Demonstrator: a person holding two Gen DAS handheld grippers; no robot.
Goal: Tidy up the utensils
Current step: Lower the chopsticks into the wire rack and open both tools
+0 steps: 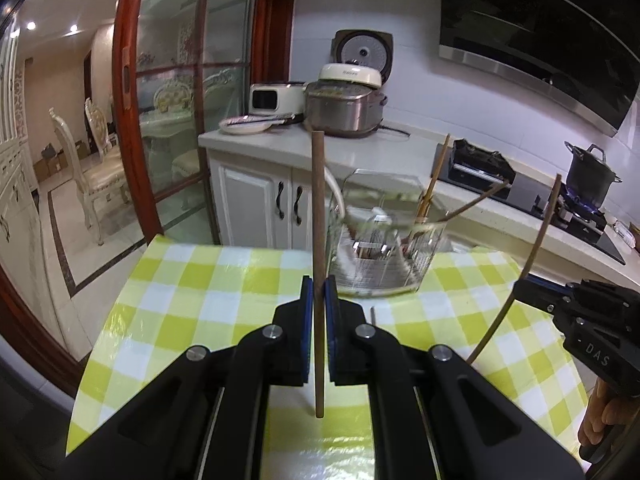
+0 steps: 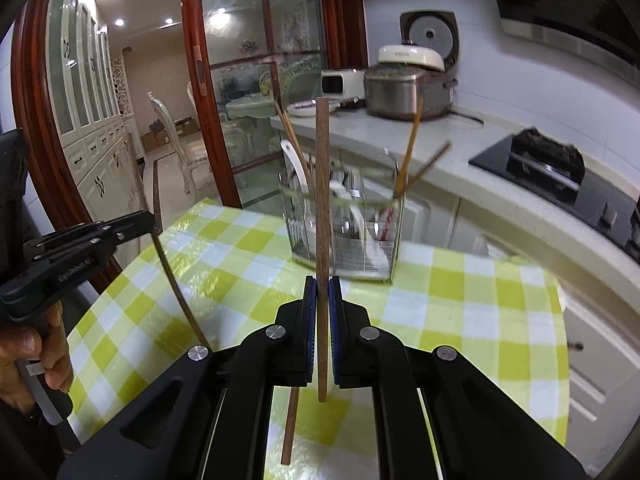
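The left claw (image 1: 319, 300) is clamped tight on a brown chopstick (image 1: 318, 216), which stands upright between its blue pads, its lower end hanging free above the checked bench (image 1: 192, 280). The right claw (image 2: 323, 304) grips a second brown chopstick (image 2: 322, 184) the same way, upright and pinched near its lower half.

Each wrist view shows its neighbour from the side: in the left view the right claw (image 1: 532, 288) enters from the right edge with its stick bowed by the lens, and a hand (image 1: 600, 416) below it; in the right view the left claw (image 2: 136, 220) enters from the left with a hand (image 2: 36, 356) on its handle.

Only the right view shows a third chopstick (image 2: 290, 424) lying on the bench under the claw. Only the left view shows a pot (image 1: 591, 176) over a lit burner.

The wire utensil holder (image 1: 380, 240) stands at the far end of the bench, already holding chopsticks and a white spoon (image 2: 294, 164); it appears blurred in both views.
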